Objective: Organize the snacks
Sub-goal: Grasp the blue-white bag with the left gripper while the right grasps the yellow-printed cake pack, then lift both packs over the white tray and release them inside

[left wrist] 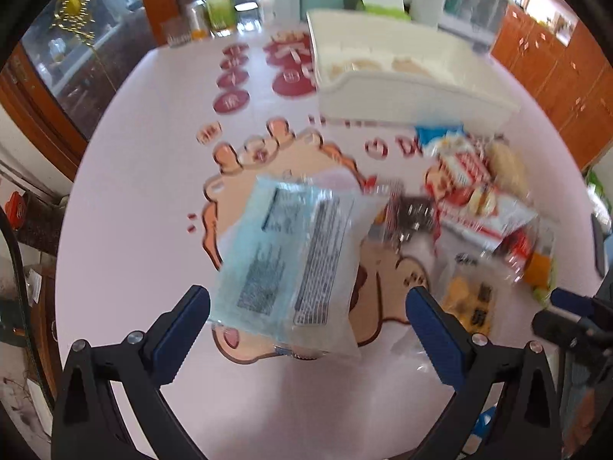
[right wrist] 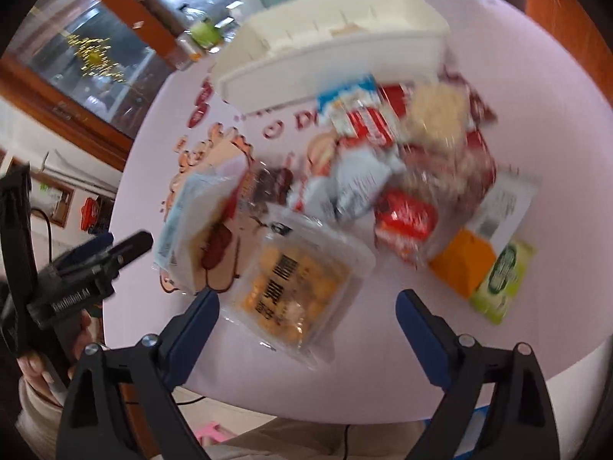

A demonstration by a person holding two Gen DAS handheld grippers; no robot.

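A clear pale-blue snack packet (left wrist: 291, 264) lies label-up on the pink table, between the wide-open fingers of my left gripper (left wrist: 308, 308), which is empty. It also shows in the right wrist view (right wrist: 187, 226). A clear packet of yellow snacks (right wrist: 295, 295) lies just ahead of my open, empty right gripper (right wrist: 306, 312); it also shows in the left wrist view (left wrist: 469, 303). A heap of red-and-white snack packets (right wrist: 402, 153) lies behind it. A white divided organizer tray (left wrist: 406, 88) stands at the back, with a few pale snacks inside.
An orange packet (right wrist: 463, 260) and a green packet (right wrist: 502, 280) lie at the right near the table edge. Bottles, jars and boxes (left wrist: 218, 11) stand at the table's far end. The left gripper (right wrist: 95, 264) shows at the left in the right wrist view.
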